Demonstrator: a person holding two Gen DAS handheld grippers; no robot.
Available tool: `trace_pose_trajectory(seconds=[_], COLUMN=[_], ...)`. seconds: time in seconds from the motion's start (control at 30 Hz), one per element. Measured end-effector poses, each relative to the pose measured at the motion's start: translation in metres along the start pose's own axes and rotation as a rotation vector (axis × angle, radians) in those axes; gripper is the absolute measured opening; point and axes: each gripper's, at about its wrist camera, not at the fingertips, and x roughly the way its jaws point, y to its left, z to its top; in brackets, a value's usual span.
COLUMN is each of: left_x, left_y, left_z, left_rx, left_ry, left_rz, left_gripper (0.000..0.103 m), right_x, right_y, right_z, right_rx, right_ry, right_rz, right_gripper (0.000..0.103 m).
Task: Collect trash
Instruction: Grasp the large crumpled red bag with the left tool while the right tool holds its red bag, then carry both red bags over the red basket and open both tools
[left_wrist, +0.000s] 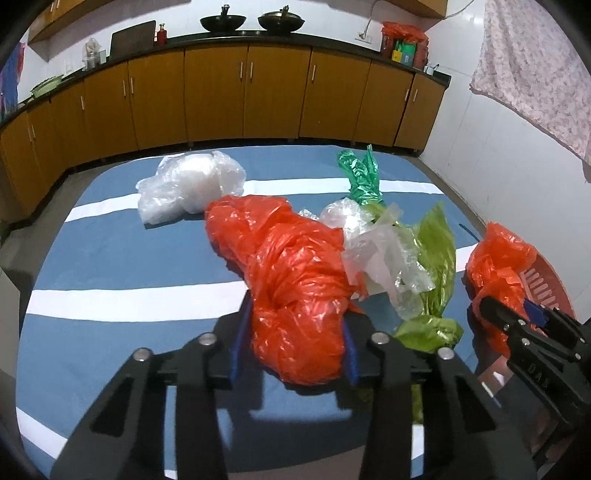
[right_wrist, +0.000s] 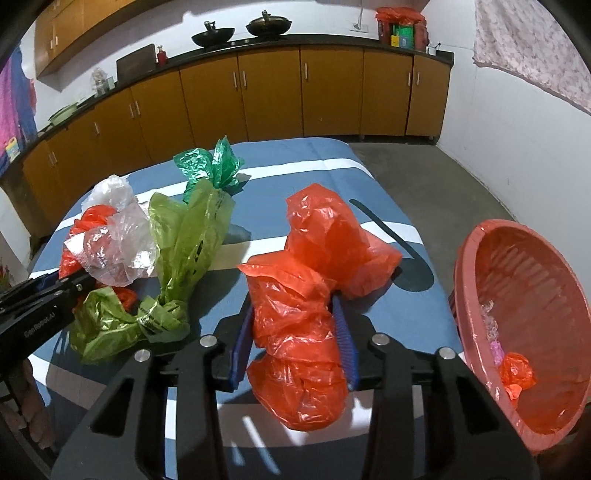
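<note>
The left gripper (left_wrist: 295, 332) pinches a long orange bag (left_wrist: 291, 273) amid the central pile. The right gripper (right_wrist: 295, 336) pinches another orange bag (right_wrist: 310, 295) near the striped cloth's (right_wrist: 332, 177) right edge, beside the red basket (right_wrist: 476, 273); bare cloth lies beyond.

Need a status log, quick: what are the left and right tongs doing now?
Left tongs: closed on an orange bag.
Right tongs: closed on another orange bag.

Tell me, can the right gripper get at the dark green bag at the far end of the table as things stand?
Probably not yet. The right gripper is shut on an orange bag, so its jaws are full. The dark green bag lies farther off to its left, uncovered; empty into the red basket first.
</note>
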Motion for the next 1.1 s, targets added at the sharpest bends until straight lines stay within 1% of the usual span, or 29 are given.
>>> trace_pose_trajectory(seconds=[0.13, 0.27, 0.57, 0.7, 0.83, 1.1], left_x=[-0.012, -0.029, -0.074, -0.091, -0.108, -0.132], left_y=[0.006, 0.017, 0.038, 0.034, 0.026, -0.006], left_z=[-0.006, -0.014, -0.03, -0.03, -0.028, -0.022], left_rx=[-0.001, -0.016, -0.044, -0.031, -0.024, 0.023], left_ry=[-0.016, -0.037, -0.075, -0.1, -0.123, -0.163], left_rz=[0.015, 0.031, 0.059, 0.057, 0.038, -0.013], left_gripper=[0.035, 0.034, 0.034, 0.034, 0.034, 0.034], right_x=[-0.007, -0.015, -0.044, -0.06, -0.077, -0.103], right_y=[0.0, 0.0, -0.005, -0.009, -0.015, -0.032], right_z=[-0.002, -0.005, -0.011, -0.013, -0.014, -0.018], right_rx=[-0.006, -0.017, 0.003, 0.01, 0.016, 0.03], right_ry=[-0.008, -0.02, -0.052, -0.075, -0.101, -0.148], right_rz=[0.001, -0.002, 0.002, -0.005, -0.018, -0.055], right_gripper=[0.04, 0.038, 0.038, 0.038, 0.038, 0.038])
